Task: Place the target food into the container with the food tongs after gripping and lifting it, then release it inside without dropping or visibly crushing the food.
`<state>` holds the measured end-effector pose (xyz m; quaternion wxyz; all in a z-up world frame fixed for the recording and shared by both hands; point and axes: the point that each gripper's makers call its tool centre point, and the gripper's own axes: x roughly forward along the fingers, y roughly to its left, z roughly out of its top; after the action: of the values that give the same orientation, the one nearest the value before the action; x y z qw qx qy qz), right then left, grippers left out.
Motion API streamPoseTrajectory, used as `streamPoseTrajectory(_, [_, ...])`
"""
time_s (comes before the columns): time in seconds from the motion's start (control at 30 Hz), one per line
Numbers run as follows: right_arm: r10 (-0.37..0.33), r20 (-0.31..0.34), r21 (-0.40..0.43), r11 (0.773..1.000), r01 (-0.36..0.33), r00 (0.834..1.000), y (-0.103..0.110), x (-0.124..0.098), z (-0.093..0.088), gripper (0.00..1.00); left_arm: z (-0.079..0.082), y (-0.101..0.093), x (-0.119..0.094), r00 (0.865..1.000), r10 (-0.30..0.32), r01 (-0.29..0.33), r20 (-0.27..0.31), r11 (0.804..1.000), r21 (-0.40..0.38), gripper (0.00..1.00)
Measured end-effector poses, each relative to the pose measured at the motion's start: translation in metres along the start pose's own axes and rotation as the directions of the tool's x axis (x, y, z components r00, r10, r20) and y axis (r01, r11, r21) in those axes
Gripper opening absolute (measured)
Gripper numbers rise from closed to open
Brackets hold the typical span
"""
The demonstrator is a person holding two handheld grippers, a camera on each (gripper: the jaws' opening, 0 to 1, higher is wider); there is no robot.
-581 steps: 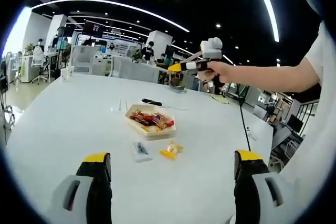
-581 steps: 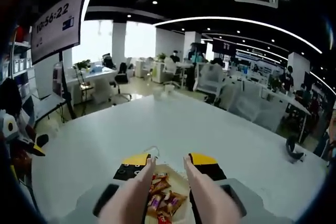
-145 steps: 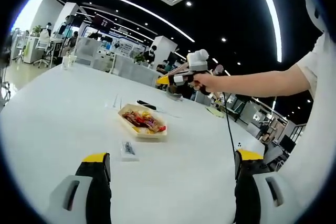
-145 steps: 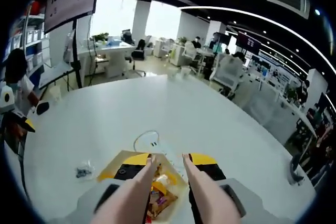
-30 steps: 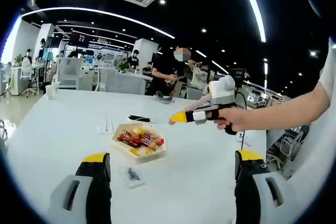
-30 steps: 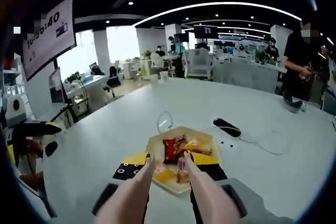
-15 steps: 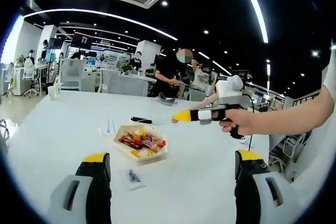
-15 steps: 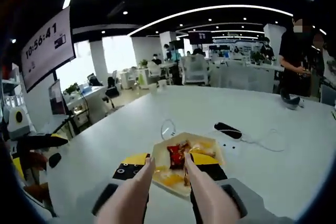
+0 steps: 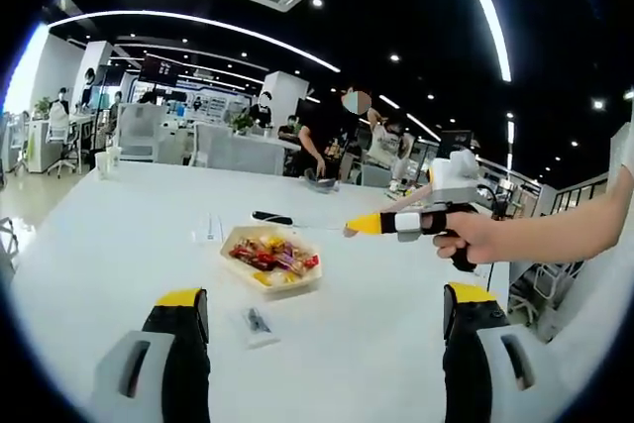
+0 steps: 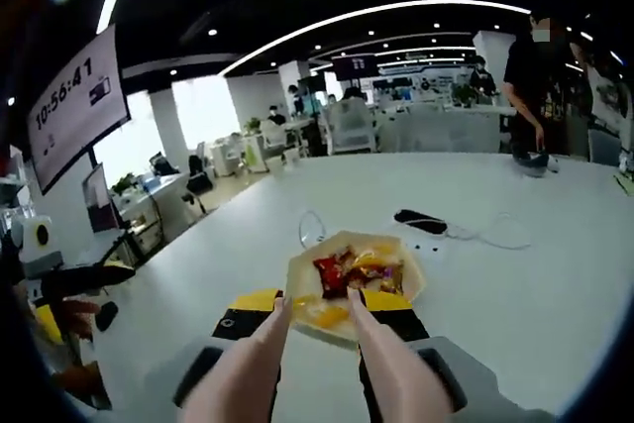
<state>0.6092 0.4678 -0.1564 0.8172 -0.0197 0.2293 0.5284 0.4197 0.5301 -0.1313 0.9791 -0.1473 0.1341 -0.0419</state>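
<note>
My right hand-held gripper (image 10: pixel 315 319) carries the pink food tongs (image 10: pixel 362 369), tips narrowly apart and empty, above the snack tray (image 10: pixel 411 279) mid-table. My left hand-held gripper (image 9: pixel 327 309) idles wide open. I judge the placing done; next I pull clear.

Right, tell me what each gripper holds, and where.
Right gripper clamps the food tongs along their two arms; the tips are empty. Left gripper holds nothing.

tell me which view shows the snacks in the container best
The right gripper view: the container sits just beyond the tongs, so the wrapped snacks look large and distinct. In the left gripper view they are a small colourful pile farther off.
</note>
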Motion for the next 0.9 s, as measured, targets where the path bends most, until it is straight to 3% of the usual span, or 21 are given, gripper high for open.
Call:
streamPoseTrajectory(0.27, [0.000, -0.011, 0.024, 1.000, 0.000, 1.000, 0.008, 0.003, -0.016, 0.29, -0.008, 0.001, 0.001, 1.000, -0.021, 0.021, -0.021, 1.000, -0.003, 0.99])
streamPoseTrajectory(0.47, [-0.008, -0.015, 0.051, 0.999, 0.008, 1.000, 0.014, 0.006, -0.033, 0.29, -0.023, -0.005, 0.000, 0.995, -0.055, 0.057, -0.078, 0.998, 0.025, 0.99])
streamPoseTrajectory(0.9, [0.025, -0.053, 0.119, 0.993, -0.018, 0.998, 0.051, 0.017, -0.072, 0.29, -0.035, 0.000, -0.018, 0.993, -0.048, 0.052, -0.110, 0.998, 0.035, 0.99])
